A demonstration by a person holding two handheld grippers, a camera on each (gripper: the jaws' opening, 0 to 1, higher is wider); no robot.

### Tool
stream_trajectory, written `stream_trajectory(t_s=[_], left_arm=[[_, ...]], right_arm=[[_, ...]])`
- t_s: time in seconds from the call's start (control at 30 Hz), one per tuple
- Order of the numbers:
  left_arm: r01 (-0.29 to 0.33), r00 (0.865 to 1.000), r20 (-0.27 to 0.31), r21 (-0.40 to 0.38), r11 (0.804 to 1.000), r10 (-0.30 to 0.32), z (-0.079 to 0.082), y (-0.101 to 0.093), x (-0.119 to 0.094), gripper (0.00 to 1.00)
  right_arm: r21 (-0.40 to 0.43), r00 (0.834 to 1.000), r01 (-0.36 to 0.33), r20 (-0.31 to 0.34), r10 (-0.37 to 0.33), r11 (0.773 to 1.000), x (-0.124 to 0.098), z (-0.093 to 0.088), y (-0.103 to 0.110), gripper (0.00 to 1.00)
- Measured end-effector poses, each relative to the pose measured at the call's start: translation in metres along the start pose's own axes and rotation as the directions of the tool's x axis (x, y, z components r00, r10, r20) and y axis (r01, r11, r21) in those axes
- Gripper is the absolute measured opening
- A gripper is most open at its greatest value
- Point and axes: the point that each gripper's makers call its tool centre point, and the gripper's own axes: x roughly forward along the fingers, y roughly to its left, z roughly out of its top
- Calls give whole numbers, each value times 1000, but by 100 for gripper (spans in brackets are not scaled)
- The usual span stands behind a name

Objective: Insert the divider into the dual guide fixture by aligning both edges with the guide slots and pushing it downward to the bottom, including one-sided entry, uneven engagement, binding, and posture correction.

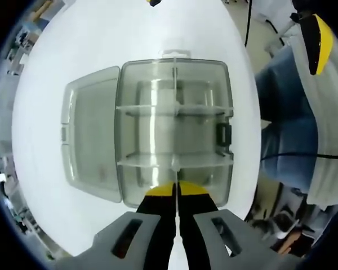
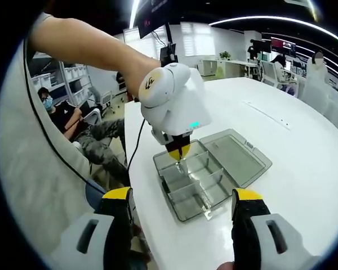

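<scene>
Divider (image 1: 174, 121): upright in the clear box (image 1: 174, 132), pinched by my left jaws.
Right jaws: wide apart, holding nothing.

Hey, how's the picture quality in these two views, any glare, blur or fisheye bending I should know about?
Left gripper view: the white table is blown out bright, a glare band runs across the clear box, and the edges bend and blur. Right gripper view: the table rim curves strongly, ceiling light strips streak overhead, the left gripper over the box is sharp, and the right gripper's own jaws look soft.
</scene>
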Motion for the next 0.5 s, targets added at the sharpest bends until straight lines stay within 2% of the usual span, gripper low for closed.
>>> stream_trajectory(t_s=[0.43, 0.5], left_arm=[[-20, 999, 31, -1, 1000, 20, -1, 2, -1, 0], [-28, 999, 33, -1, 1000, 28, -2, 3, -2, 4]], right_arm=[[-5, 1000, -4, -11, 4, 1000, 0, -3, -4, 69], [-6, 1000, -5, -14, 5, 1000, 1, -4, -4, 69]])
